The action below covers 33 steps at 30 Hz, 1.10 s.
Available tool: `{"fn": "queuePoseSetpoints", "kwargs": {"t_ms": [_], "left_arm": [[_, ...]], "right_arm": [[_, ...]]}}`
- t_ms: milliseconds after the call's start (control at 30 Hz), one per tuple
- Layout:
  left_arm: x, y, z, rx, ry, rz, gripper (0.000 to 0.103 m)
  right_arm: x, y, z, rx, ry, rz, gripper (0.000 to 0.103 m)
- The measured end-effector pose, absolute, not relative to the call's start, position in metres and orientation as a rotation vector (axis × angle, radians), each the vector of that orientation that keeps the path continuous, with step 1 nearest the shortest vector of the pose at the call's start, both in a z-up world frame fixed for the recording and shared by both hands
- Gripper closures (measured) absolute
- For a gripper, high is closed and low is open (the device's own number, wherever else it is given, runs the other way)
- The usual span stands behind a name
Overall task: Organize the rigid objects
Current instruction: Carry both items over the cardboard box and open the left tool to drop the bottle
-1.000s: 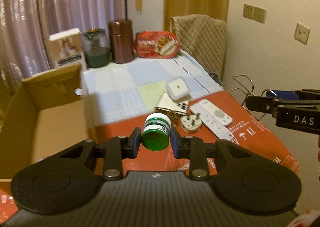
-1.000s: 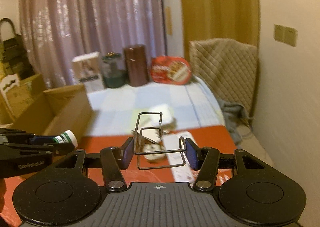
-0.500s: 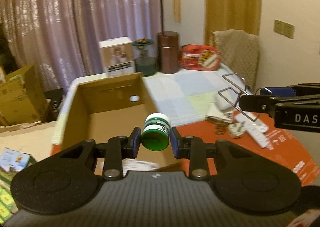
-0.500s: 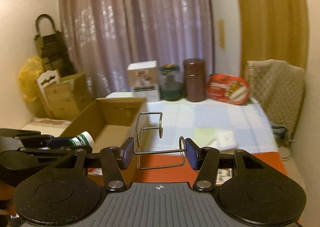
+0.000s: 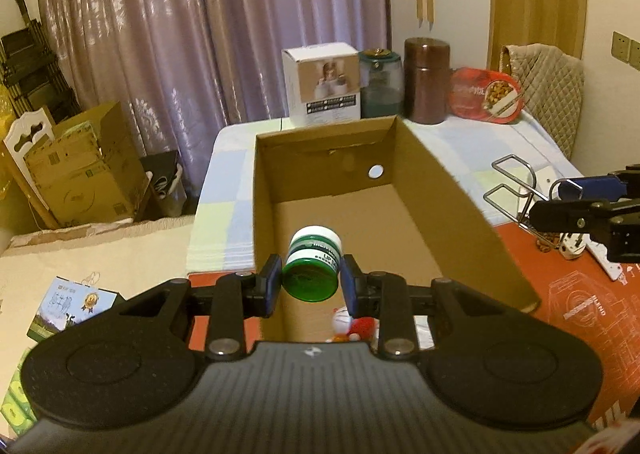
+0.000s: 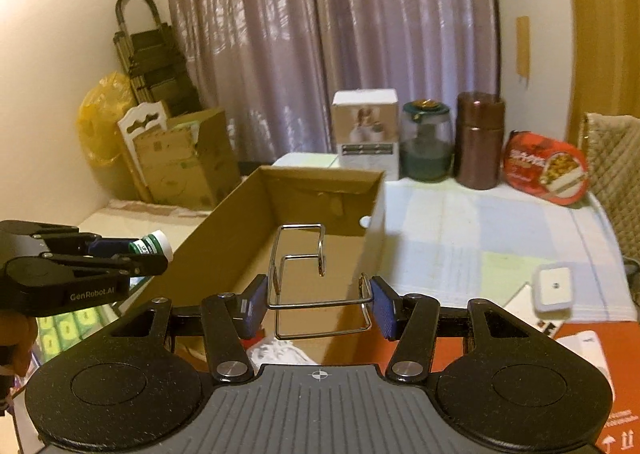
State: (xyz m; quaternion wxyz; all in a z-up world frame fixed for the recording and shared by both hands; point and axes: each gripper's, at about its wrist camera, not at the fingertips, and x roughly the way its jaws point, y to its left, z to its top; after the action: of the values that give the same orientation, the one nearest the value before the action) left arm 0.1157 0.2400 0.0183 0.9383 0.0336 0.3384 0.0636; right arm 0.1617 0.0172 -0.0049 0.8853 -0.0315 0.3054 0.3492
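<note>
Green-lidded white jar (image 5: 313, 268): clamped sideways in left gripper (image 5: 311, 285), above open brown cardboard box (image 5: 452, 197)
Bent silver wire rack (image 6: 316, 286): pinched in right gripper (image 6: 318, 304), over box

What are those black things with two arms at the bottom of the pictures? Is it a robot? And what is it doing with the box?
No robot: a person holds a two-finger grabber in each hand, with a camera on each, so each picture looks out along its fingers. The left gripper pinches a small green jar. The right gripper pinches a bent wire rack. Both hang over an open cardboard box, probably to drop them in. On the table behind stand a white carton and a brown canister.
</note>
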Motion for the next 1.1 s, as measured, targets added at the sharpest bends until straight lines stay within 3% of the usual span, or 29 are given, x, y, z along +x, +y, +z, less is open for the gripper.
{"fn": "queuePoseSetpoints", "kwargs": {"t_ms": [600, 1100], "left_arm": [[0.130, 0.247, -0.019, 0.098, 0.747, 0.119, 0.076], [0.116, 0.252, -0.001, 0.066, 0.693, 0.153, 0.076]], "right_arm": [[0.173, 0.044, -0.040, -0.097, 0.704, 0.738, 0.052], [0.170, 0.040, -0.039, -0.083, 0.713, 0.734, 0.052]]}}
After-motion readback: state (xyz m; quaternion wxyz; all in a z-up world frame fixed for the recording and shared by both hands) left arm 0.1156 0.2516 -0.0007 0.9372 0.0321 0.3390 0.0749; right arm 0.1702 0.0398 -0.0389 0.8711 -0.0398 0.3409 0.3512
